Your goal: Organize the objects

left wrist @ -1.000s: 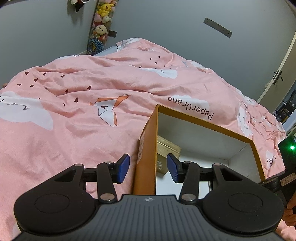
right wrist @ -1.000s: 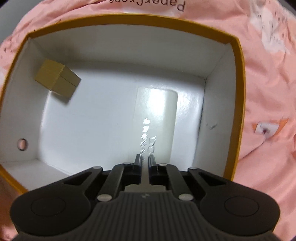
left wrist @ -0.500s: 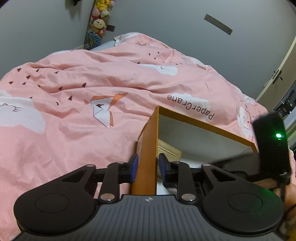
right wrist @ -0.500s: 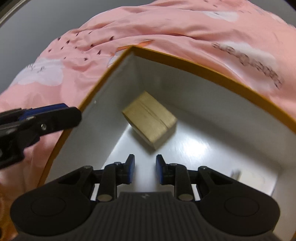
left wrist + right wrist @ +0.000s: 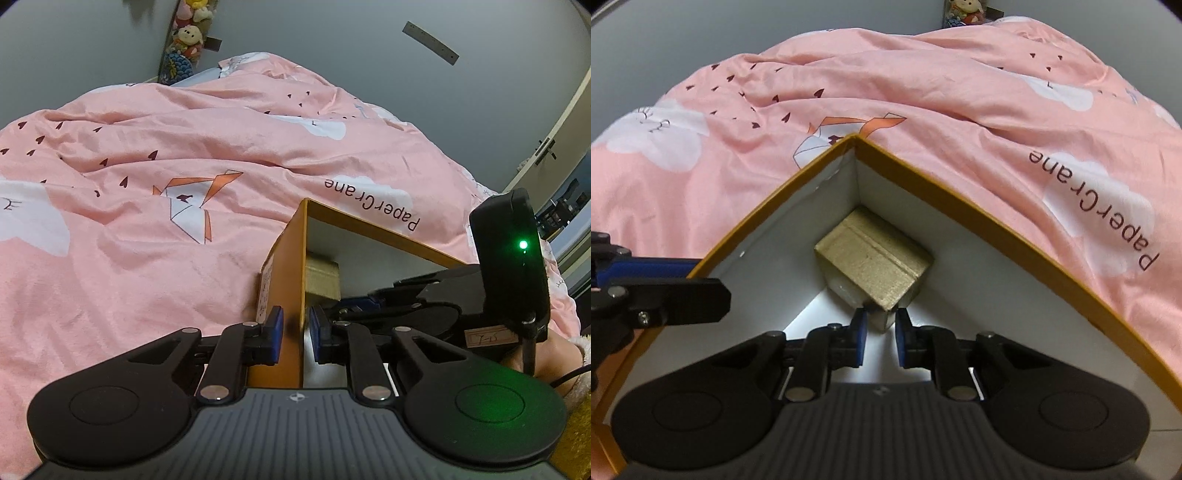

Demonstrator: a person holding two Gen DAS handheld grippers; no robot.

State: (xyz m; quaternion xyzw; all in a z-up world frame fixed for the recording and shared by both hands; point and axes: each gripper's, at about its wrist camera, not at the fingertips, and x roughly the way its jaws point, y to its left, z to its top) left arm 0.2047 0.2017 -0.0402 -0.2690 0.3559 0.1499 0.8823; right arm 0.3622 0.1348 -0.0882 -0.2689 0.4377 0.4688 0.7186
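The left hand-held gripper (image 5: 295, 334) is pinching the orange box (image 5: 286, 266) wall. The right hand-held gripper (image 5: 880, 339) is pinching the gold block (image 5: 875, 264) inside it.

Dim, sharp, perhaps overhead-lit; fisheye-bowed edges.

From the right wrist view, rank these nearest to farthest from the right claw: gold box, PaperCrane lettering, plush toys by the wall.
1. Gold box: between the right claw pads, in the far corner of the orange box.
2. PaperCrane lettering: on the pink duvet, outside the orange box to the right.
3. Plush toys: beyond the bed, top edge.
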